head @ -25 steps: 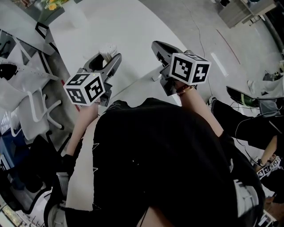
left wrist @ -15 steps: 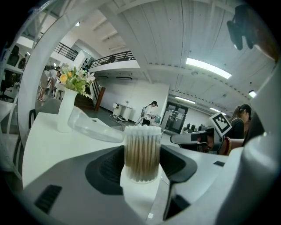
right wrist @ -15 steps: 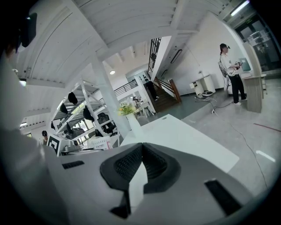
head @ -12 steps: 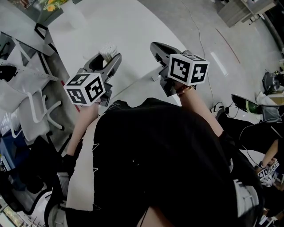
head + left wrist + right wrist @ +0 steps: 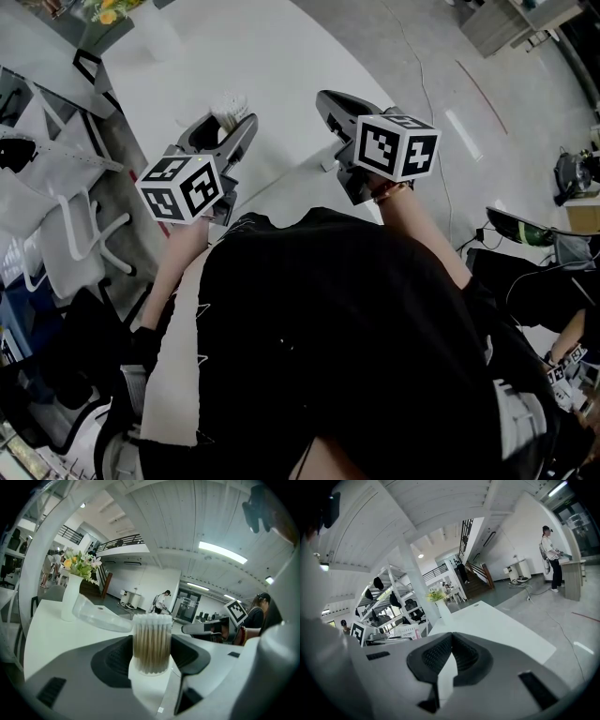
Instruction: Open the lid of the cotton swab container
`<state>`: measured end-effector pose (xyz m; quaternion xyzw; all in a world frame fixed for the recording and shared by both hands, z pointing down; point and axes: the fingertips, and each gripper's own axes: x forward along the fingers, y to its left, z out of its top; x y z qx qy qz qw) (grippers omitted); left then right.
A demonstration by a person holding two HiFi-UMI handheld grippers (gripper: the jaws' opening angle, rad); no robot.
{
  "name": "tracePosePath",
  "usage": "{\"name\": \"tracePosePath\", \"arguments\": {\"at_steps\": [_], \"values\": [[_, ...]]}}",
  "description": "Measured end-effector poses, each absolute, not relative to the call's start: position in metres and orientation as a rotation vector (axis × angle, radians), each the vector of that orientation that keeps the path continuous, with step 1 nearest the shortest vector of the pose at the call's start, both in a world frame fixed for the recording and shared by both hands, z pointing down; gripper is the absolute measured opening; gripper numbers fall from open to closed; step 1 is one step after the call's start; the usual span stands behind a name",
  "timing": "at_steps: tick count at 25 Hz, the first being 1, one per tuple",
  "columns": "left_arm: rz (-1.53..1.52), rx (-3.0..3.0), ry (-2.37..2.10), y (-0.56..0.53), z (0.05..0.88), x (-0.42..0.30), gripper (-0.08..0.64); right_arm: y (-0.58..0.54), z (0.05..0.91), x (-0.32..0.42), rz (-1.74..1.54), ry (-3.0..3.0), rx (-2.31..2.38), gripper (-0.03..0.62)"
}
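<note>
Left gripper (image 5: 225, 120) has the swab container (image 5: 151, 641) right between its pads. The jaws stand wide, but both pads sit against the sides of the clear tub, so it's gripped. The container is upright and packed with swabs, white tips showing at the open top. It's at the near left part of the white tabletop (image 5: 281, 56).

The clear lid (image 5: 101, 617) is already off. It lies tilted on the tabletop just behind the container and a bit to the left. Can't tell if the two touch.

Right gripper (image 5: 322, 101) is fully closed, pads pressed together with nothing in them. It hangs over the tabletop to the right of the left gripper, well clear of the container.

Farther back on the left there's a white vase (image 5: 70, 599) with flowers (image 5: 80, 564), standing beyond the lid. The person's black shirt (image 5: 356, 347) fills most of the head view's lower half.
</note>
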<state>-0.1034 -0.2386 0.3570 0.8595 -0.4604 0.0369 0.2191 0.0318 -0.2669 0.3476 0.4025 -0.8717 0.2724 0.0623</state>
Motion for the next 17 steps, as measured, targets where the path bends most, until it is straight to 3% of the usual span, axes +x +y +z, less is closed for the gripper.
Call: {"name": "tracePosePath", "arguments": {"at_steps": [17], "values": [[0.099,2.378,-1.270,-0.2400,0.3563,-0.1024,0.261,-0.2681,0.3491,0.0318,0.804,-2.621,1.205,0.003]]}}
